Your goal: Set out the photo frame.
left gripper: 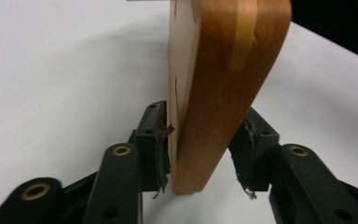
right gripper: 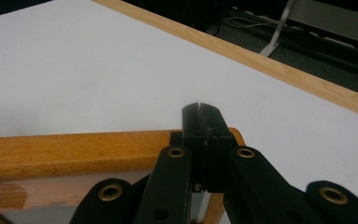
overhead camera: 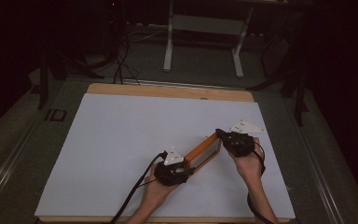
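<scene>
A flat wooden frame with an orange-brown rim (overhead camera: pixel 204 150) sits on the big white table top (overhead camera: pixel 112 140), near the person's side, between the two hands. The left gripper (overhead camera: pixel 171 173) is at the near end of the frame. In the left gripper view its jaws stand on both sides of the frame's thick rounded edge (left gripper: pixel 214 102); one black pad (left gripper: pixel 154 140) looks like it touches the wood, the other sits just beside it, so this grip is loose, not squeezing. The right gripper (right gripper: pixel 200 122) is at the far corner, with its jaws clenched flat together at the corner, maybe pinching something thin I cannot see. The job in hand looks like getting hold of both ends. Next, the left jaws should squeeze the wood tight before any lifting.
</scene>
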